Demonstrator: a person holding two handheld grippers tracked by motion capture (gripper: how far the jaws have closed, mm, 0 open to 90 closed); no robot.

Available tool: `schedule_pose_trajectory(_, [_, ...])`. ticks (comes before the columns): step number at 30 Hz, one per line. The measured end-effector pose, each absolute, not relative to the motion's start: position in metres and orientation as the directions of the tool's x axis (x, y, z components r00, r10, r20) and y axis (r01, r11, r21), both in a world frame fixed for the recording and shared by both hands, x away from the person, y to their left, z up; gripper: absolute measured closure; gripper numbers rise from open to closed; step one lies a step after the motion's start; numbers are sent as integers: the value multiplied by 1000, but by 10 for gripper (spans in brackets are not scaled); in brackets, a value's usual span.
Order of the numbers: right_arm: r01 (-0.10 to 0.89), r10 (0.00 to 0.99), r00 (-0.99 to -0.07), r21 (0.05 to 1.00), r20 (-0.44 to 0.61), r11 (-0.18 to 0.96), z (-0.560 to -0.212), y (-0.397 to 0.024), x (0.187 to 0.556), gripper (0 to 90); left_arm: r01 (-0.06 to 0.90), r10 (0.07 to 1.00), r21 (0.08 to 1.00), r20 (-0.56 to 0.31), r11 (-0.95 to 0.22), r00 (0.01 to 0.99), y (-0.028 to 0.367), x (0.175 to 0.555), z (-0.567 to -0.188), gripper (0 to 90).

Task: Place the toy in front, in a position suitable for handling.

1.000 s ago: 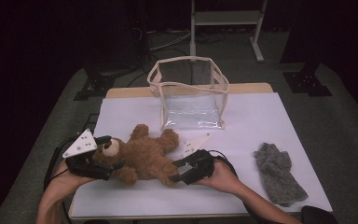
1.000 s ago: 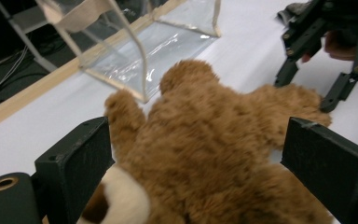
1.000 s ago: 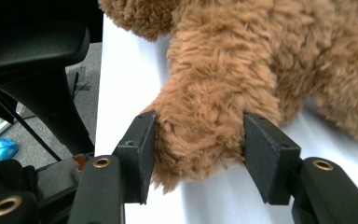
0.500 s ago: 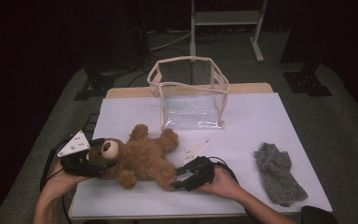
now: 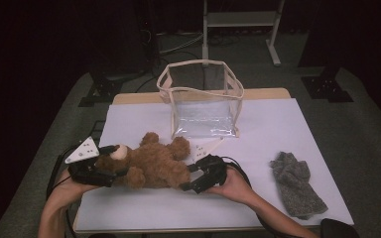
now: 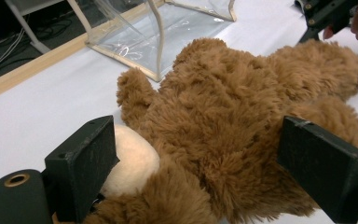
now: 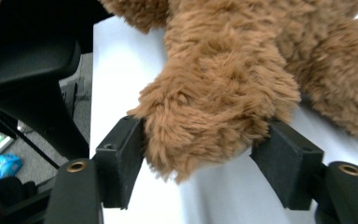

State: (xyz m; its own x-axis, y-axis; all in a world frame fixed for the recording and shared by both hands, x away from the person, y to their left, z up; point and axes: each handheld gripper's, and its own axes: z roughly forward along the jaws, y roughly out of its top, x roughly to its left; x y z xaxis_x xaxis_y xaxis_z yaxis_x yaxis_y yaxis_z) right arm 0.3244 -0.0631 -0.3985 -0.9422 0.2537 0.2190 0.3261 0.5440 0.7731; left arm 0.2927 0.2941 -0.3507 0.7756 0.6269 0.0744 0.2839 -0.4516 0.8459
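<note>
A brown teddy bear (image 5: pixel 154 163) lies on the white table (image 5: pixel 278 129) near its front left. My left gripper (image 5: pixel 114 161) is at the bear's head; in the left gripper view (image 6: pixel 200 163) both pads press against the head, one on the cream muzzle (image 6: pixel 133 163). It closed a little further on the head within the last second. My right gripper (image 5: pixel 189 177) is at the bear's leg (image 7: pixel 214 116). Its jaws have just been opening and now stand wide with the leg loose between them (image 7: pixel 200 163).
A clear plastic bag (image 5: pixel 203 106) with beige trim stands open-topped behind the bear, its small tag (image 5: pixel 206 147) on the table. A grey knitted piece (image 5: pixel 297 183) lies at the front right. The table's front edge is close to both hands.
The bear and my left gripper have shifted left and toward the front edge. The right gripper's jaws have spread apart around the leg.
</note>
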Motion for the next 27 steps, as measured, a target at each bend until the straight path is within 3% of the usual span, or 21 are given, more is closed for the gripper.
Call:
schedule_pose_trajectory(11, [346, 291, -931, 792, 221, 503, -390, -51, 342, 281, 273, 623, 845, 87, -460, 778, 295, 292, -346, 114])
schedule_pose_trajectory(27, [298, 262, -949, 771, 175, 563, -397, -46, 328, 544, 289, 640, 840, 87, -459, 763, 302, 291, -348, 115])
